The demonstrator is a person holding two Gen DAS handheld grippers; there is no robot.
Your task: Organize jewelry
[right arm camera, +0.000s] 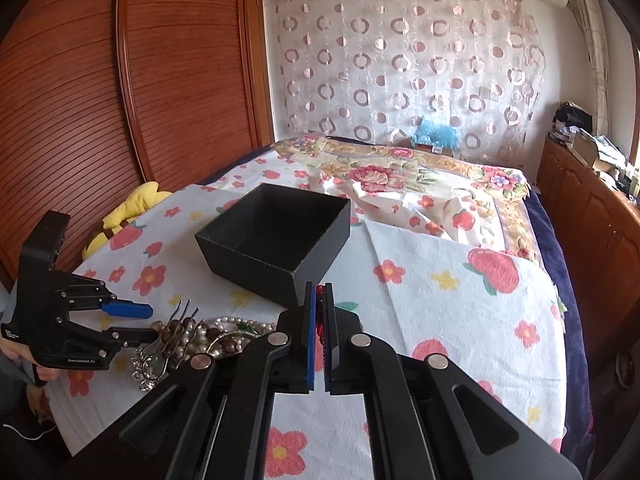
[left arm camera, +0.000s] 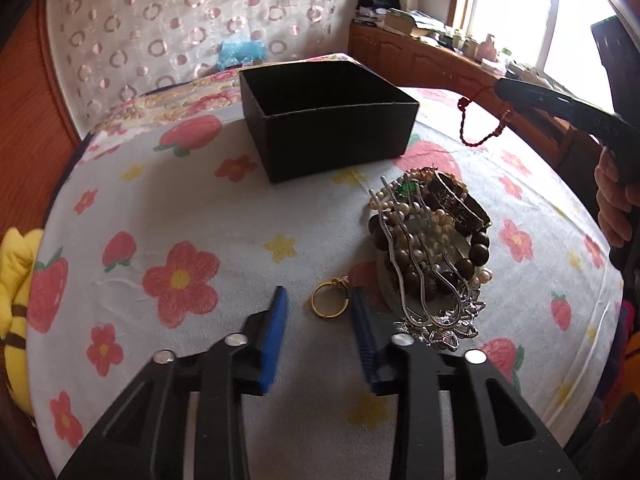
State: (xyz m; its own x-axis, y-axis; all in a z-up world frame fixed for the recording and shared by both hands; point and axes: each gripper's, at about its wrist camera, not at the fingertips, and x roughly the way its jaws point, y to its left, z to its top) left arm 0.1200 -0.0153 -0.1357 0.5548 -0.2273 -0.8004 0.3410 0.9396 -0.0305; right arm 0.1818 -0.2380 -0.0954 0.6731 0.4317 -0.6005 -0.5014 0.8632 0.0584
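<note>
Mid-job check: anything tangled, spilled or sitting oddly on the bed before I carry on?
Nothing spilled or damaged. The jewelry pile is a tangled heap, with silver hair forks lying over pearls and dark beads. A gold ring lies loose on the cloth beside it. The black box looks empty.

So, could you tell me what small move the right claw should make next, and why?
Probably carry it forward over the open black box and then release. The right claw is shut on the red beaded string, which hangs above the cloth, short of the box, and the box looks empty. The left claw brackets the gold ring well clear of that path.
</note>
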